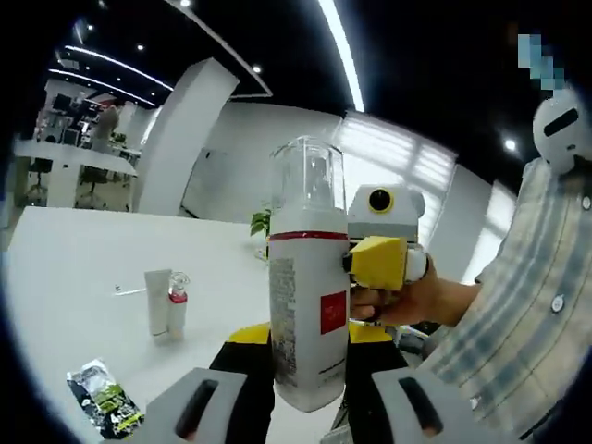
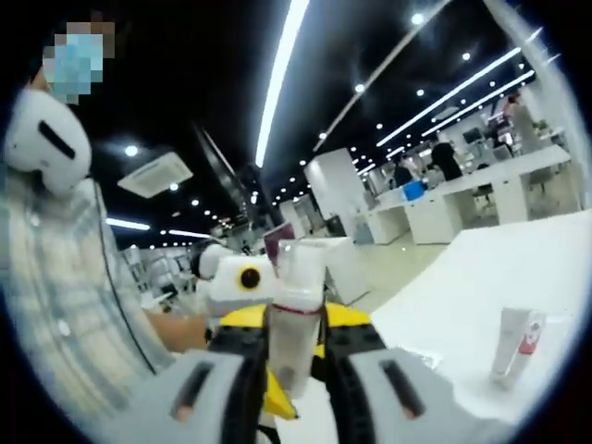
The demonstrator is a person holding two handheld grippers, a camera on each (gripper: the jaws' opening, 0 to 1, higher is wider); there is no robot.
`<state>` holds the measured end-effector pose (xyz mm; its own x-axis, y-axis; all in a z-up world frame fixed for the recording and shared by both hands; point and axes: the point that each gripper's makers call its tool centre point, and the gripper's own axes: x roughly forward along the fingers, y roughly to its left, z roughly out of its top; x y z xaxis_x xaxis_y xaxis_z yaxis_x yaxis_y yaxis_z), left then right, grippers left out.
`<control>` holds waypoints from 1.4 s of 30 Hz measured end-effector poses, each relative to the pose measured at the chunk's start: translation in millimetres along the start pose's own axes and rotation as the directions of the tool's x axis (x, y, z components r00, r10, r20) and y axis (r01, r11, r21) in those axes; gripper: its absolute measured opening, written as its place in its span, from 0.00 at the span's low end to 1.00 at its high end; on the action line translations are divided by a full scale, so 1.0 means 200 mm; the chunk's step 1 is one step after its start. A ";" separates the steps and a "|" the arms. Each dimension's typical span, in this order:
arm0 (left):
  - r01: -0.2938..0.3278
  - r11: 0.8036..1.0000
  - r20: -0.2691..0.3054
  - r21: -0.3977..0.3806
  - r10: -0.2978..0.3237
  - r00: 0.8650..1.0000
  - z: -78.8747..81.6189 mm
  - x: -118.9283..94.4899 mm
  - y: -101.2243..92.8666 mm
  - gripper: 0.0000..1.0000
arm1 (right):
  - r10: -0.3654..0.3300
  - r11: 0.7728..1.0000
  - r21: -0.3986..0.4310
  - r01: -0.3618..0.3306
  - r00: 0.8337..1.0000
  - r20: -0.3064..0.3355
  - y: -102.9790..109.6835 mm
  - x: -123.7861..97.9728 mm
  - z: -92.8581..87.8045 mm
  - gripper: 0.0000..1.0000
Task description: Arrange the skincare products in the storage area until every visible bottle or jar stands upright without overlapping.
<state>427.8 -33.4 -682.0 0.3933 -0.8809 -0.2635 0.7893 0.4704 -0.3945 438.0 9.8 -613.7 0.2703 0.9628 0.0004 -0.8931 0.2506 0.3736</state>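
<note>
- Two hand-held grippers meet on one white bottle: in the left gripper view the left hand-held gripper clasps its base above the table, the right hand-held gripper touching its shoulder.
- A white tube and small pink-capped bottle already stand upright; a sachet lies flat.
- In the right gripper view the right hand-held gripper grips the bottle's neck; another tube stands beside.
- Contents: cannot tell.

bottle between grippers, tube on table

Probably an open-plan office: white desks with chairs, ceiling light strips, distant seated people.
</note>
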 end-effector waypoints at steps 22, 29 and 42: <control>0.284 0.957 -0.030 0.057 -0.283 0.959 -0.09 -0.06 -0.26 0.25 | 0.249 0.966 -0.037 -0.255 0.961 -0.118 0.23 -0.06 -0.07 0.18; 0.198 0.977 0.006 0.077 -0.199 0.980 -0.08 -0.06 -0.21 0.23 | 0.210 0.975 -0.054 -0.216 0.972 -0.102 0.21 -0.04 -0.06 0.19; -0.140 0.988 0.129 0.062 0.132 0.983 0.03 -0.05 0.05 0.22 | -0.133 0.982 -0.147 0.116 0.985 -0.110 0.02 0.03 -0.10 0.24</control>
<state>433.7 -20.6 -677.7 0.5512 -0.8107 -0.1975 0.7539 0.5853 -0.2984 429.4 18.6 -630.8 0.3456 0.9261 -0.1514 -0.8987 0.3731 0.2304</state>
